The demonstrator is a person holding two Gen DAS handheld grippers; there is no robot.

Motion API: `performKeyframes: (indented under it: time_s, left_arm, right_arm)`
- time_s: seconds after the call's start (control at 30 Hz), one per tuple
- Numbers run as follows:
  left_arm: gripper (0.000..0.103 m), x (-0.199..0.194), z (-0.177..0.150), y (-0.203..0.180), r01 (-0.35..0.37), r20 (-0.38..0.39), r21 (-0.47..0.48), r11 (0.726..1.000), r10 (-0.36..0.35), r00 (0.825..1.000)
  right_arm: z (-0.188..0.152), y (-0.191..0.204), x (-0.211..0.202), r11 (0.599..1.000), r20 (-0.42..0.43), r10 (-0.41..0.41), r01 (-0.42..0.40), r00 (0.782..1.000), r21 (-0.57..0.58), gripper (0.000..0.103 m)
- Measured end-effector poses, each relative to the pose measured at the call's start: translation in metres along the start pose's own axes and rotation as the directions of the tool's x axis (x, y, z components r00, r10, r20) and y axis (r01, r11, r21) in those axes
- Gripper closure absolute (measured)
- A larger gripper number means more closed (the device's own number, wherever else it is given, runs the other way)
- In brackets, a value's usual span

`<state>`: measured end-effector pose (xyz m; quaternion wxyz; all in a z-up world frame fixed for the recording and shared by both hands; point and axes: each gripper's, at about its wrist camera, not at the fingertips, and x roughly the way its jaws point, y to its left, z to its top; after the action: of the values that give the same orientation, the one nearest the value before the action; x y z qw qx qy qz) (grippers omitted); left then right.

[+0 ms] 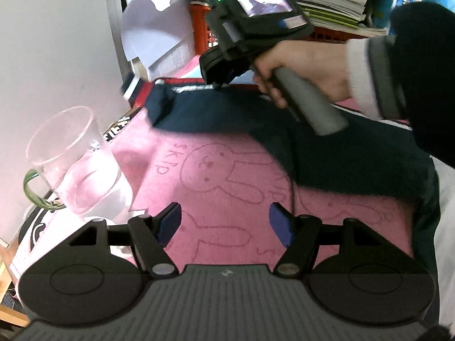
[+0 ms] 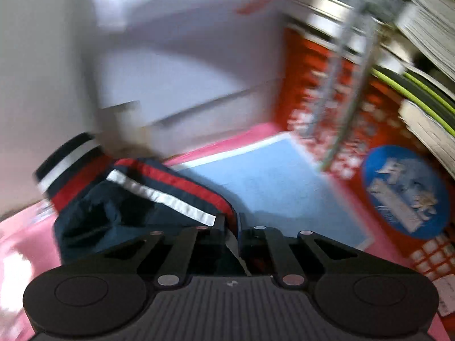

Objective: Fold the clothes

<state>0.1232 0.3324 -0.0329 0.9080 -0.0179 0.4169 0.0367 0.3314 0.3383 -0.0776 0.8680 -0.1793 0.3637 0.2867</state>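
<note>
Left view: my left tongs (image 1: pixel 224 221) gape empty above the pink towel (image 1: pixel 216 176); navy garment (image 1: pixel 312 142) lies across its far side, my right hand (image 1: pixel 301 65) working there.
Right view: right tongs (image 2: pixel 231 227) pinch the garment's striped edge (image 2: pixel 162 196), blurred.
Step, I judge: carrying a fold over.
Obstacle: glass mug (image 1: pixel 76 164) just beside.

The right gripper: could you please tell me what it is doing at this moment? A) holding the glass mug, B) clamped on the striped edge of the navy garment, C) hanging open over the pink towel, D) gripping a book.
B: the right gripper has its jaws shut on the red-and-white striped edge of the navy garment, while the left gripper is open above the pink towel.
</note>
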Motion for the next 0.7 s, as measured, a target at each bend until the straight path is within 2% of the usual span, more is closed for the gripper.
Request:
performKeyframes:
  time_s: [0.03, 0.07, 0.13, 0.17, 0.2, 0.23, 0.37, 0.47, 0.53, 0.6, 0.7]
  left_arm:
    - [0.036, 0.002, 0.002, 0.002, 0.009, -0.013, -0.020, 1.000, -0.009, 1.000]
    - [0.036, 0.005, 0.004, 0.004, 0.017, -0.026, -0.040, 0.999, -0.018, 0.999]
    - [0.036, 0.009, 0.009, 0.007, 0.033, -0.052, -0.080, 0.996, -0.037, 0.998]
    - [0.036, 0.012, 0.011, 0.009, 0.041, -0.064, -0.101, 0.994, -0.047, 0.997]
    - [0.036, 0.014, 0.013, 0.011, 0.048, -0.076, -0.121, 0.992, -0.058, 0.995]
    - [0.036, 0.015, 0.015, 0.010, 0.051, -0.083, -0.129, 0.990, -0.062, 0.995]
    - [0.036, 0.013, 0.018, -0.003, 0.054, -0.098, -0.102, 0.993, -0.064, 0.993]
    - [0.036, 0.012, 0.020, -0.018, 0.071, -0.109, -0.070, 0.995, -0.078, 0.991]
    - [0.036, 0.012, 0.020, -0.029, 0.083, -0.117, -0.049, 0.995, -0.088, 0.989]
    - [0.036, 0.011, 0.023, -0.042, 0.092, -0.119, -0.022, 0.996, -0.094, 0.988]
    - [0.036, 0.006, 0.023, -0.066, 0.117, -0.116, 0.020, 0.993, -0.114, 0.987]
  right_arm:
    - [0.003, -0.003, 0.005, 0.999, 0.006, -0.031, 0.031, 0.999, 0.021, 0.089]
    - [0.006, -0.006, 0.005, 0.999, -0.007, -0.022, 0.022, 1.000, 0.040, 0.085]
    - [0.002, -0.014, -0.019, 0.994, 0.030, 0.085, -0.087, 0.996, 0.060, 0.066]
    - [0.000, -0.018, -0.031, 0.987, 0.051, 0.141, -0.144, 0.989, 0.068, 0.047]
    - [-0.008, -0.022, -0.049, 0.986, 0.094, 0.150, -0.156, 0.984, 0.060, 0.039]
    - [-0.017, -0.027, -0.068, 0.986, 0.141, 0.150, -0.159, 0.979, 0.049, 0.038]
    - [-0.078, -0.072, -0.143, 0.986, 0.164, 0.078, -0.100, 0.983, 0.133, 0.037]
    - [-0.128, -0.096, -0.182, 0.971, 0.096, -0.024, 0.000, 0.995, 0.241, 0.037]
    - [-0.169, -0.112, -0.203, 0.949, 0.015, -0.080, 0.072, 0.997, 0.306, 0.037]
    - [-0.212, -0.128, -0.224, 0.920, -0.072, -0.129, 0.147, 0.989, 0.364, 0.038]
    - [-0.261, -0.141, -0.252, 0.864, -0.133, -0.206, 0.244, 0.969, 0.439, 0.039]
